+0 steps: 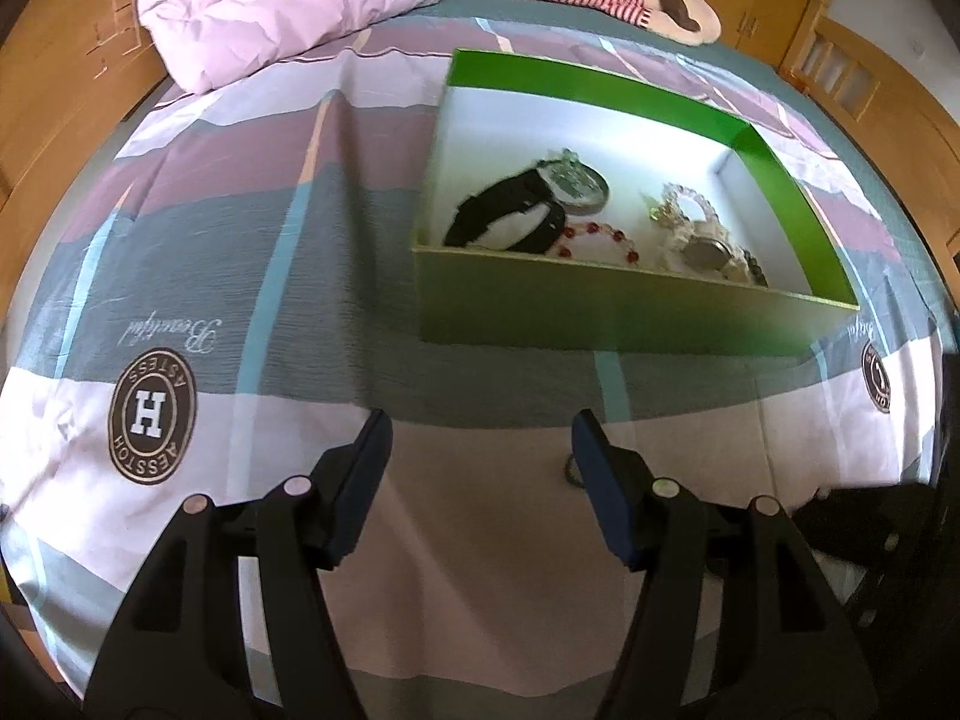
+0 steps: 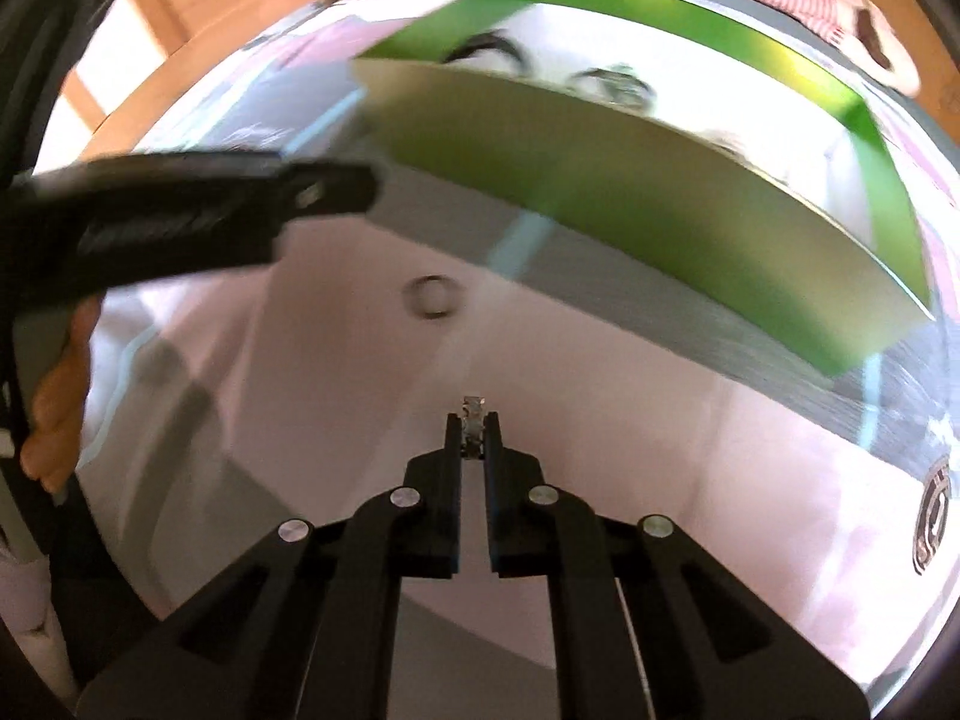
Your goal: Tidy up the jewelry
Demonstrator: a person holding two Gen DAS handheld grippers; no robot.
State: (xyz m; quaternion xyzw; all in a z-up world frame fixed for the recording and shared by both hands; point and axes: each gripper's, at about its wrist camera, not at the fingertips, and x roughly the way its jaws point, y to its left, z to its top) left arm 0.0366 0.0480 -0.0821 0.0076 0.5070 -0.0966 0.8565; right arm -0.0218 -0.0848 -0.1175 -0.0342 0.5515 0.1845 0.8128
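Right tongs (image 2: 474, 438) pinch what looks like a small ring (image 2: 473, 420), blurred; we carry it to the green box (image 1: 630, 318) at twelve o'clock. Left tongs (image 1: 480, 444) stand spread, empty.

Small metal ring (image 2: 474, 427) pinched upright; green box (image 1: 630, 312) holds watches, bracelets

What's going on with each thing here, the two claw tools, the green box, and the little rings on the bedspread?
Left gripper: open, empty, above the bedspread.
Right gripper: shut on a small metal piece.
Green box: open-topped, jewelry inside.
Black watch: lying in the box.
Ring: loose on the bedspread, outside the box.
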